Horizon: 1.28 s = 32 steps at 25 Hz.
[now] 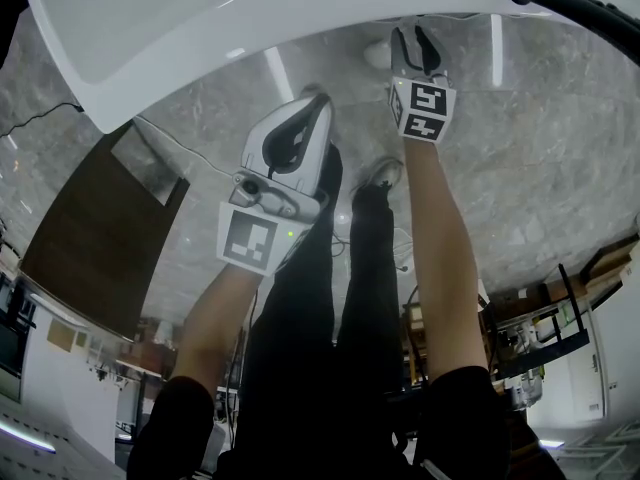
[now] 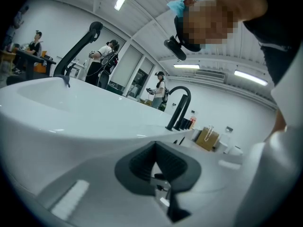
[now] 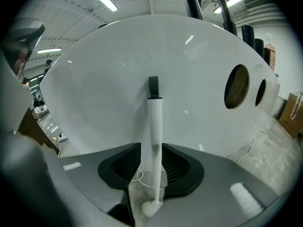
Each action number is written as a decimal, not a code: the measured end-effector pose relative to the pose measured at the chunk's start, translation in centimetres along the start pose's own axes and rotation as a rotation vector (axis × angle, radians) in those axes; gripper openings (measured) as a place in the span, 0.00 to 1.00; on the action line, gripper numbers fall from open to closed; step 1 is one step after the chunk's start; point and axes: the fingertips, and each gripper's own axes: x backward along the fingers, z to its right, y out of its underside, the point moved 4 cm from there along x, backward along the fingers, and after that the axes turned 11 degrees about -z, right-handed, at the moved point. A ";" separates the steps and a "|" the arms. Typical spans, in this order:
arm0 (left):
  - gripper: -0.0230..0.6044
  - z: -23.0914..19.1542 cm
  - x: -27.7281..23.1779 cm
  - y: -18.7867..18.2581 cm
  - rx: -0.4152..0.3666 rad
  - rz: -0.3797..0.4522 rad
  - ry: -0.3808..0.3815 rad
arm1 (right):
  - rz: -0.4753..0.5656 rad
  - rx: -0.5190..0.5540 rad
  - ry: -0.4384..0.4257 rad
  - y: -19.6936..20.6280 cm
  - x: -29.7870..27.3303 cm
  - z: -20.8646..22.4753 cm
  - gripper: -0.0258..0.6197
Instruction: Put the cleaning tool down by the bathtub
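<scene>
The cleaning tool [image 3: 155,136], a white stick with a black end, stands upright against the white bathtub [image 3: 109,79] wall, its rounded tip on the marbled floor. My right gripper [image 3: 152,165] is open around it, with a gap showing beside the handle. In the head view the right gripper [image 1: 418,40] reaches down at the foot of the bathtub [image 1: 250,18]. My left gripper [image 1: 318,103] hangs to its left, further from the tub, shut and empty. From the left gripper [image 2: 158,162] view I see the bathtub [image 2: 71,112] rim.
A black faucet [image 1: 570,3] arches over the tub's right end. Two round holes [image 3: 236,85] pierce the tub wall. A brown panel [image 1: 95,238] and a cable [image 1: 40,118] lie on the floor at left. My black-trousered legs [image 1: 330,298] stand below. People [image 2: 158,89] stand far behind.
</scene>
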 end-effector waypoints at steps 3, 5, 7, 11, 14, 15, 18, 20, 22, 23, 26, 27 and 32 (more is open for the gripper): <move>0.05 0.5 0.5 -0.2 -0.001 0.008 -0.002 | 0.002 -0.006 0.004 0.2 0.8 0.0 0.26; 0.05 0.9 0.9 -0.4 0.003 0.012 -0.005 | 0.000 -0.021 0.006 0.4 1.6 0.0 0.25; 0.05 1.2 1.3 -0.7 0.005 0.018 -0.011 | -0.006 -0.046 0.006 0.6 2.4 0.0 0.22; 0.05 1.9 2.2 -1.8 0.008 0.055 -0.021 | -0.017 -0.071 0.006 0.8 4.3 -0.2 0.16; 0.05 2.8 2.5 -2.7 0.006 0.066 -0.021 | -0.024 -0.082 0.006 0.7 5.8 -0.3 0.12; 0.05 3.0 2.6 -3.0 0.004 0.071 -0.023 | -0.023 -0.084 0.006 0.7 6.3 -0.3 0.08; 0.05 3.9 2.8 -4.0 -0.002 0.092 -0.027 | -0.019 -0.086 0.007 0.6 8.0 -0.2 0.04; 0.05 4.6 3.5 -4.7 -0.004 0.103 -0.031 | -0.020 -0.095 0.005 0.5 9.6 -0.4 0.04; 0.05 5.4 4.3 -5.4 -0.002 0.109 -0.039 | -0.017 -0.105 -0.002 0.4 11.4 -0.7 0.04; 0.05 5.7 4.8 -5.8 -0.001 0.112 -0.044 | -0.015 -0.108 -0.007 0.2 12.4 -0.9 0.04; 0.05 7.3 6.0 -7.3 -0.003 0.126 -0.060 | -0.002 -0.104 -0.025 -0.8 15.4 -1.3 0.04; 0.05 7.9 6.4 -7.9 -0.004 0.132 -0.065 | 0.004 -0.102 -0.030 -1.2 16.4 -1.3 0.04; 0.05 11.3 8.7 -10.7 -0.009 0.155 -0.073 | 0.033 -0.095 -0.042 -3.1 21.8 -1.5 0.04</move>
